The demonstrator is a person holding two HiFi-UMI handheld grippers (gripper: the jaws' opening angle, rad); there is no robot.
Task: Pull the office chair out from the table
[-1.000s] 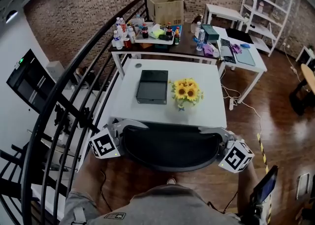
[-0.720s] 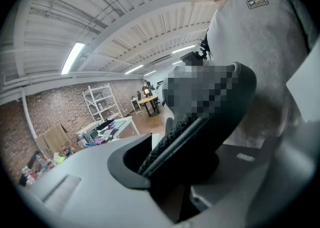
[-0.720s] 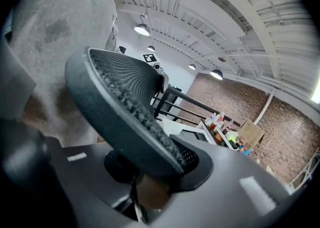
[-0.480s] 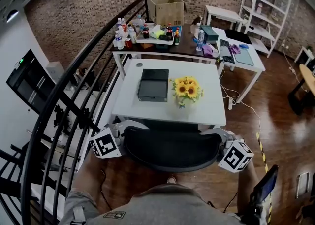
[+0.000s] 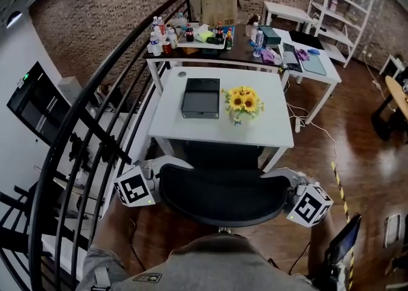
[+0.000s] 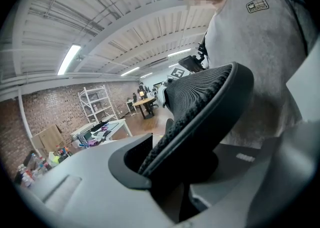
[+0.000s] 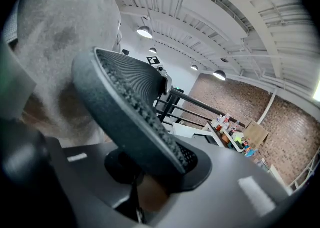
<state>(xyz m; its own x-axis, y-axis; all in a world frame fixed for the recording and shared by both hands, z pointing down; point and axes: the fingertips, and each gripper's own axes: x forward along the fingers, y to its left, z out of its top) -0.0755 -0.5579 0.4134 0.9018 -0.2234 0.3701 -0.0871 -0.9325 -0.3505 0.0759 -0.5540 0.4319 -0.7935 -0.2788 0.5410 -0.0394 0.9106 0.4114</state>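
The black office chair's backrest curves across the bottom of the head view, just in front of the white table. My left gripper is shut on the backrest's left edge, and my right gripper clamps its right edge with jaws still closing. In the left gripper view the ribbed backrest runs between the grey jaws of the left gripper. In the right gripper view, the backrest sits the same way in the right gripper. The chair's seat and base are hidden.
A black box and sunflowers sit on the white table. A black stair railing runs along the left. Behind are a cluttered dark table, a white desk and shelving. The person's body is close behind the chair.
Both grippers and the backrest have drawn back toward the person. The table now lies farther up the head view, with more gap between its front edge and the chair.
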